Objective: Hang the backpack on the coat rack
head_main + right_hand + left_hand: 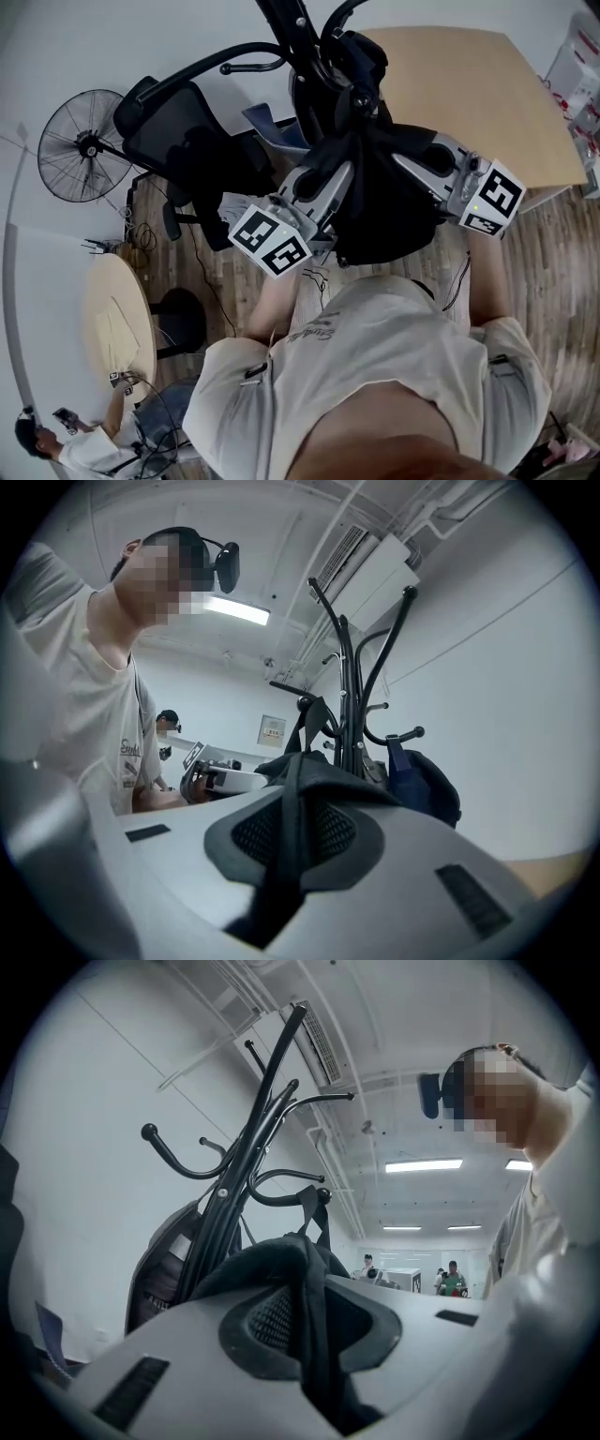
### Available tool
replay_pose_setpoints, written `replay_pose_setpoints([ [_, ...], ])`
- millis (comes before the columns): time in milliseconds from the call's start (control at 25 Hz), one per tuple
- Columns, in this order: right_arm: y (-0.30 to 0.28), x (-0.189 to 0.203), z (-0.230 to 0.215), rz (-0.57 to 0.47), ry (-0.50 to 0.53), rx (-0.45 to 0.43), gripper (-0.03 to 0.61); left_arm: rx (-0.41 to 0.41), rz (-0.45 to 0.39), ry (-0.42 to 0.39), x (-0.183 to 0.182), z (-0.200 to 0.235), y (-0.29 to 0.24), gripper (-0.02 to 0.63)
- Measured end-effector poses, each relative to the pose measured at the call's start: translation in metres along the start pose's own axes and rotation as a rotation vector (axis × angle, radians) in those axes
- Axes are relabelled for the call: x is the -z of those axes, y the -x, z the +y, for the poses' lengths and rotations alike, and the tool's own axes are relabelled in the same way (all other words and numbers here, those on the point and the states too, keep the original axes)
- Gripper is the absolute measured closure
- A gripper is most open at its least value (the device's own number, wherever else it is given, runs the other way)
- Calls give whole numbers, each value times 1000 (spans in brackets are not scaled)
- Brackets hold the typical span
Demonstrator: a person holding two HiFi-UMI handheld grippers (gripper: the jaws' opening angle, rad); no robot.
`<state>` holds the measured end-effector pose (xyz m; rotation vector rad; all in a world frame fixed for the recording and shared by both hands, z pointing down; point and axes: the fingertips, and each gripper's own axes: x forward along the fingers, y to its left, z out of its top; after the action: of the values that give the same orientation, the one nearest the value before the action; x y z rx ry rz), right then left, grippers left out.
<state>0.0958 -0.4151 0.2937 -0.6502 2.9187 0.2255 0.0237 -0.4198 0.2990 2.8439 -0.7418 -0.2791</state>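
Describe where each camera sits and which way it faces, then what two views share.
Head view: on the person's head, facing steeply down past their shirt at left gripper and right gripper clamping the backpack.
Left gripper view: rides the left gripper, looks up along shut jaws at the coat rack; person at right.
Right gripper view: same on the right gripper; person at left.
Shared: both gripper views show coat rack and pinched backpack.

Right gripper (292, 841), jaws closed on a fold of the black backpack (314, 766); top loop (311, 722) at a coat rack (349, 696) hook, dark blue bag (424, 782) hanging beside.
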Motion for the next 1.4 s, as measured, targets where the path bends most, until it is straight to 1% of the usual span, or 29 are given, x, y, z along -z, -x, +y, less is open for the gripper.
replay_pose_setpoints([
  [160, -3, 16, -15, 14, -29, -27, 549, -60, 1, 11, 10, 13, -5, 566],
  [360, -6, 26, -24, 24, -62, -54, 546, -134, 8, -24, 16, 21, -4, 566],
  [640, -5, 27, -27, 3, -76, -81, 540, -181, 30, -100, 14, 22, -2, 563],
  [800, -3, 29, -27, 4, -61, -77, 531, -232, 26, -173, 15, 21, 1, 557],
  [880, -1, 32, -27, 15, -39, -61, 530, -273, 21, -196, 14, 22, 4, 551],
  [920, 1, 34, -28, 27, -23, -47, 520, -293, 21, -208, 14, 22, 6, 548],
  [1040, 10, 39, -27, 80, 59, 19, 495, -354, 25, -244, 15, 17, 15, 528],
  [1120, 19, 40, -25, 101, 114, 56, 491, -399, 19, -254, 17, 13, 22, 518],
  [1160, 22, 40, -25, 98, 116, 67, 489, -417, 13, -254, 17, 12, 24, 517],
  [1200, 26, 41, -26, 87, 95, 77, 486, -429, 7, -249, 17, 12, 26, 515],
  [1280, 36, 44, -30, 53, 10, 107, 486, -449, 0, -237, 18, 13, 31, 512],
  [1360, 51, 53, -34, 35, -80, 155, 511, -476, -1, -229, 21, 12, 39, 512],
  [1400, 59, 58, -36, 37, -112, 181, 513, -485, -1, -223, 23, 12, 43, 512],
])
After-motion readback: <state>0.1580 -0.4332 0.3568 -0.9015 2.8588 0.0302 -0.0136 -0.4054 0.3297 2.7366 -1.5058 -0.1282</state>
